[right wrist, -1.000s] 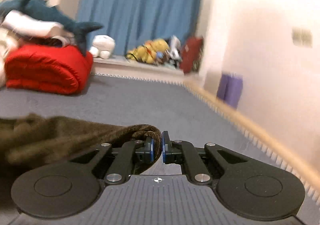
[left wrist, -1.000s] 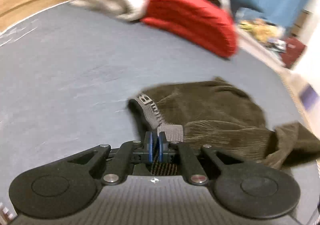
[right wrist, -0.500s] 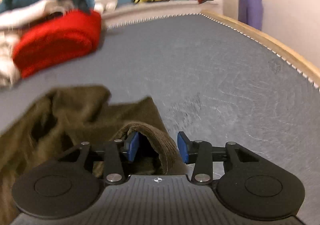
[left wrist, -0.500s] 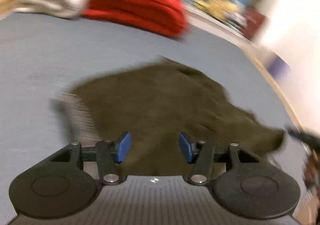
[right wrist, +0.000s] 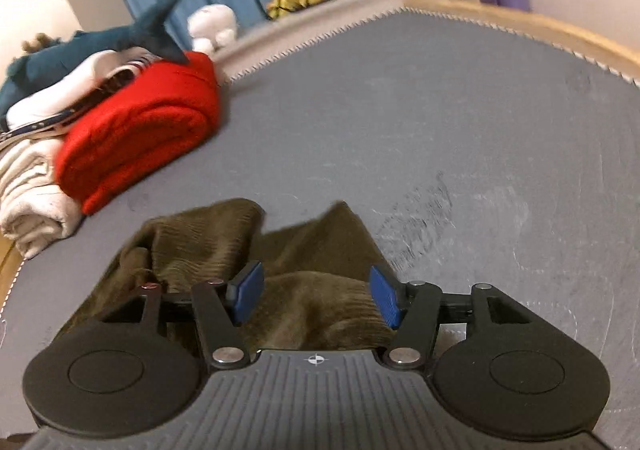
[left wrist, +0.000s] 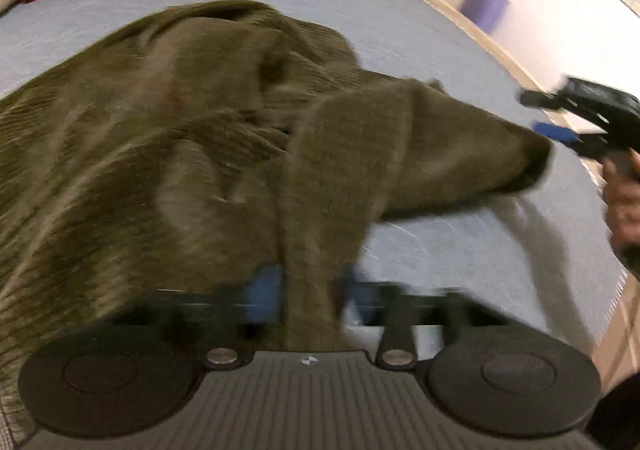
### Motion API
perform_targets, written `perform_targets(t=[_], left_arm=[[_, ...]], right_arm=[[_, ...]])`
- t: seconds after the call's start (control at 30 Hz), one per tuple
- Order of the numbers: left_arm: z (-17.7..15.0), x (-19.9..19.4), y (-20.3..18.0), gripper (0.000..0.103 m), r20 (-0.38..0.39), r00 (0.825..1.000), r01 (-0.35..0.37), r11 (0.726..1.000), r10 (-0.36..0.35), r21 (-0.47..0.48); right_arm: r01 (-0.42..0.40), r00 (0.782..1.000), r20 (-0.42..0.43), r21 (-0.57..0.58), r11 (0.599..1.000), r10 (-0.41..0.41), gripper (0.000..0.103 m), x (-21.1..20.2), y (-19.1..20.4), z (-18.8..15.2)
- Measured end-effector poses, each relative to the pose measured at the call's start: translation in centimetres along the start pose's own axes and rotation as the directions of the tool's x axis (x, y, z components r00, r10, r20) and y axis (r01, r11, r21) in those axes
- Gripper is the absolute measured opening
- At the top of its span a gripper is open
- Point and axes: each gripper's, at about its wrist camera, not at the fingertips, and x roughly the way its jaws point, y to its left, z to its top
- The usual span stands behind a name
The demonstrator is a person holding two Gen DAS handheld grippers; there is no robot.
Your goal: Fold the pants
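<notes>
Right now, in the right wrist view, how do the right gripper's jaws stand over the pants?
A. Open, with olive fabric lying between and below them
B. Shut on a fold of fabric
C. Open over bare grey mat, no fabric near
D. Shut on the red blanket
A: the right gripper has its blue pads set wide apart, and the olive corduroy pants lie loose between and under them, unpinched.
</notes>
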Motion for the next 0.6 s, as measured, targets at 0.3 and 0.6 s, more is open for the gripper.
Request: perform_targets(t=[0.3,0.6], left_arm=[[-4.4,-2.3,-4.6,0.009,-0.244,0.965,0.198,0.874,-0.094,0.445],[0.3,-4.4,0.5,0.06,0.004,0.987,0.157,0.977,-0.16,0.144]], right_arm=[[0.026,0.999,-0.023,0.017,1.0,-0.026,0.072,0.1,-0.6,-0.2],[0.148,0.963,-0.204,-0.136,0.98,-0.174,0.052,4.5,0.2,-2.8]])
